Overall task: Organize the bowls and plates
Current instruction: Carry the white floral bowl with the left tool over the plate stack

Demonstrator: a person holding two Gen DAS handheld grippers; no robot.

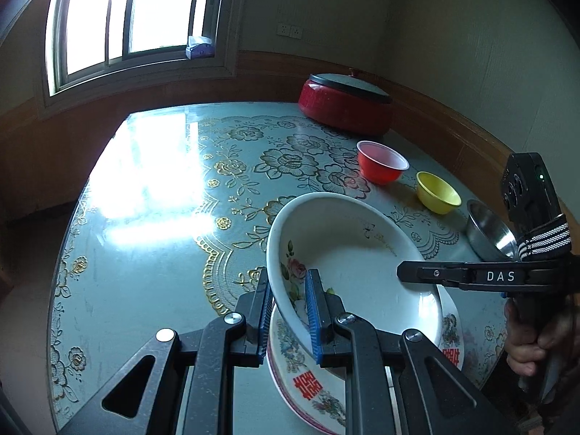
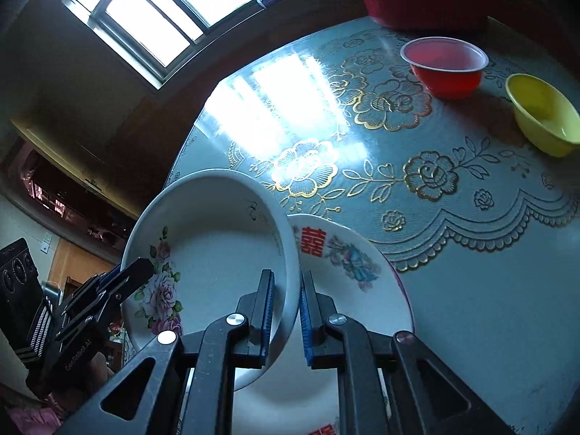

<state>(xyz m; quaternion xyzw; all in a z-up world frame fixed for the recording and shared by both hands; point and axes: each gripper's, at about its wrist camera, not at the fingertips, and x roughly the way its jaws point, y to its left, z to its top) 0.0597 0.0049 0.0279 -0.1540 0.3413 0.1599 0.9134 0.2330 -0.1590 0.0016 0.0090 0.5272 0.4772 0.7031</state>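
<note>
Both jaws are pinched on the rim of the white rose bowl: left gripper on the near edge by the flower print, right gripper on the opposite edge. Two-sided hold keeps a wide dish from swinging. Bowl is tilted, hanging just above the red-character plate on the counter; can't tell if they touch. Looks like I'm nesting it onto that plate. Red bowl, yellow bowl and steel bowl sit apart in a row, untouched.
</note>
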